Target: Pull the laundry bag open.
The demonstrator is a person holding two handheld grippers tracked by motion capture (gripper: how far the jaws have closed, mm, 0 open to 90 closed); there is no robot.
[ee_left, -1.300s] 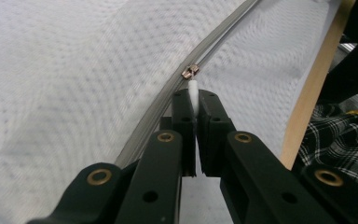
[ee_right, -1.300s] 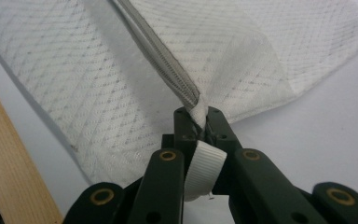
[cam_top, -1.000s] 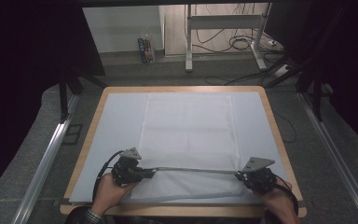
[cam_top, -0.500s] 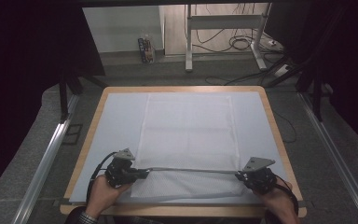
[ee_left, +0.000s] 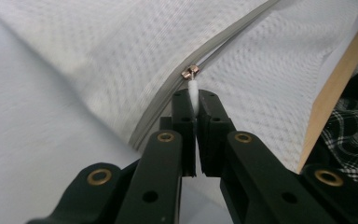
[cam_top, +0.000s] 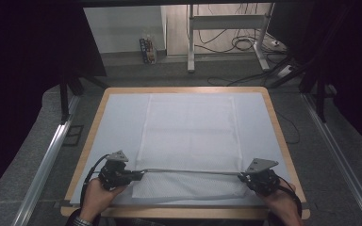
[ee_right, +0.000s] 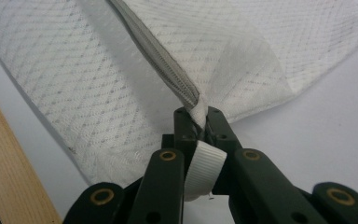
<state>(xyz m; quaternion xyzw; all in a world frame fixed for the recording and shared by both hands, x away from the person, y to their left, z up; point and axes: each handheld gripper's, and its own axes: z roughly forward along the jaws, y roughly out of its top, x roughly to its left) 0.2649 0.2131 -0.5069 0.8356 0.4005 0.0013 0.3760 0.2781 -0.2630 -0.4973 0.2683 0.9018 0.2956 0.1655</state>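
Item: white mesh zip bag (cam_top: 191, 136), flat on the surface (cam_top: 122, 117), zip (cam_top: 188, 171) stretched taut along its near edge. Soft, light, limp; likely bunches unless kept taut. Best holds: pull tab (ee_left: 193, 91) and end tape (ee_right: 205, 161). Left tongs (cam_top: 139, 175) pinch the pull tab just behind the slider (ee_left: 189, 72). Right tongs (cam_top: 242, 177) pinch the end tape at the opposite corner.

A white mesh cover (cam_top: 191, 141) lies flat and spread in the middle of the tabletop, reaching toward its near edge. Its grey zipper (cam_top: 191, 171) is stretched taut parallel to that edge, lifted slightly. The small metal slider (ee_left: 189, 72) sits at the zipper's left end, apparently closed.
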